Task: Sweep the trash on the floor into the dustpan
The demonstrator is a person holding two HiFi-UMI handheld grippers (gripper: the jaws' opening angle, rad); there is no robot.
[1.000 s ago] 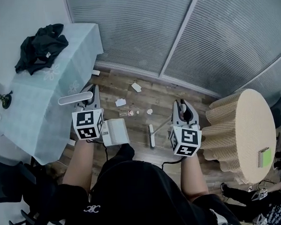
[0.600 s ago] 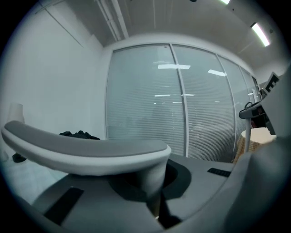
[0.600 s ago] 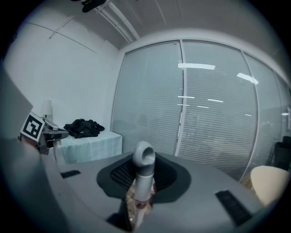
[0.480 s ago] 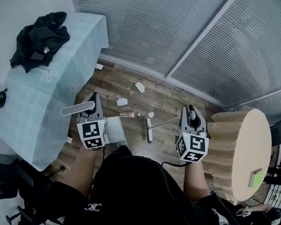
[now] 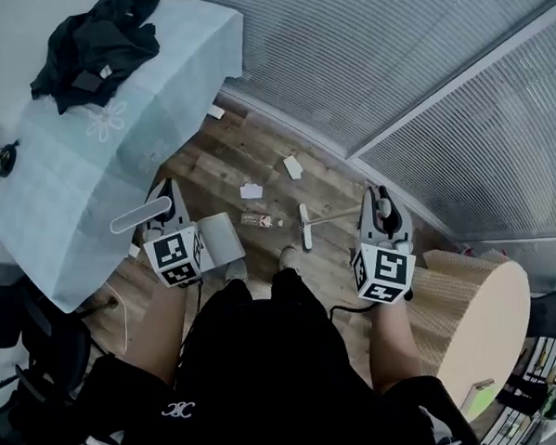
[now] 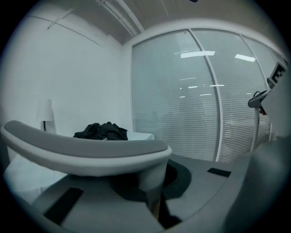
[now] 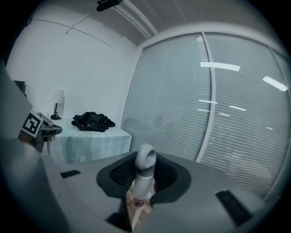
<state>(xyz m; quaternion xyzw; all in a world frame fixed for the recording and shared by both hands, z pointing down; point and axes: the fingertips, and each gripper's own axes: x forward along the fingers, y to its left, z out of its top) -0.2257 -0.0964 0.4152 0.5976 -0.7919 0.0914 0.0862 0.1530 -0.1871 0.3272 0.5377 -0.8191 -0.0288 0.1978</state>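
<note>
In the head view my left gripper (image 5: 169, 210) is shut on the grey handle (image 5: 140, 216) of the dustpan (image 5: 222, 240), whose pan rests on the wood floor. My right gripper (image 5: 379, 208) is shut on the broom's thin handle; the broom head (image 5: 304, 227) sits on the floor just right of a small bottle (image 5: 259, 220). White paper scraps (image 5: 251, 190) (image 5: 293, 167) lie farther out. In the left gripper view the dustpan handle (image 6: 86, 152) fills the space above the left gripper (image 6: 154, 200). The right gripper view has the broom handle's looped end (image 7: 145, 166) standing up between the jaws of the right gripper (image 7: 140, 200).
A table with a pale green cloth (image 5: 88, 152) and a black garment (image 5: 97, 45) stands at the left. A round ribbed table (image 5: 468, 309) is at the right. A glass wall with blinds (image 5: 390, 62) closes the far side. Another white scrap (image 5: 215, 111) lies by the table.
The broom head has moved away from me toward the bottle. The dustpan has come nearer the bottle too, and the head view has shifted forward.
</note>
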